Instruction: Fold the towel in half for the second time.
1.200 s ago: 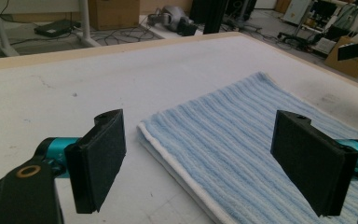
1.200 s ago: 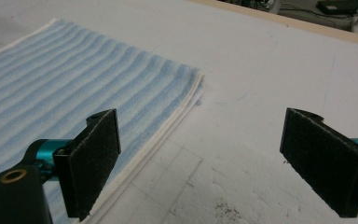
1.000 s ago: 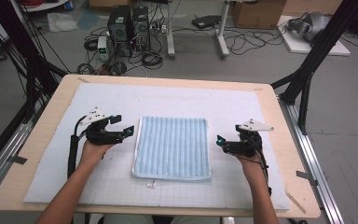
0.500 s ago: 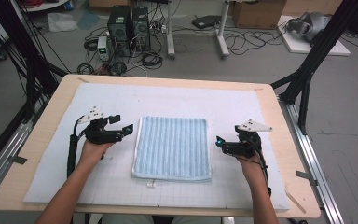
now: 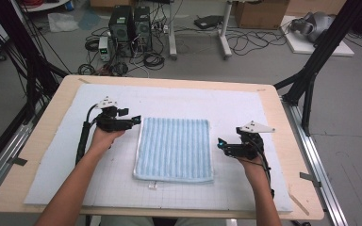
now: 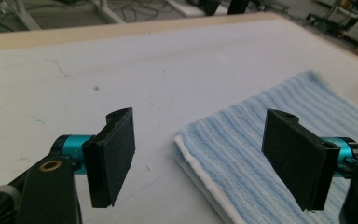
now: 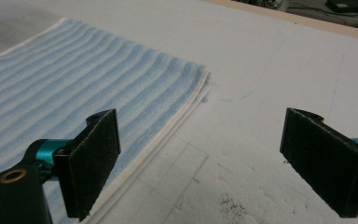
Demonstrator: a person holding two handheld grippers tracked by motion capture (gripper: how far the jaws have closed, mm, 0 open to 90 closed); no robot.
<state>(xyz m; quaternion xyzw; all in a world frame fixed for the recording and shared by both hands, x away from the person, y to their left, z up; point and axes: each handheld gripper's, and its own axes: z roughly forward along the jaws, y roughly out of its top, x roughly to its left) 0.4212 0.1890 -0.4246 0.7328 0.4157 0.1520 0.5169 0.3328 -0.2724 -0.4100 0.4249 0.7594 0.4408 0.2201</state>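
A folded light-blue striped towel lies flat in the middle of the white mat. My left gripper sits at the towel's far left corner, open. Its jaws have just been closing a little. In the left gripper view the towel has its corner low between the pads, and neither pad presses on it. My right gripper hovers open just off the towel's right edge. In the right gripper view the towel runs under the left jaw, with bare mat between the jaws of the right gripper.
The mat covers a wooden table. A small white tag lies on the mat by the towel's near edge. Black frame posts stand at both sides. Computers and cables sit on the floor beyond.
My left gripper has slid right and a little away from me, up to the towel's far left corner. The right gripper and the towel have stayed put.
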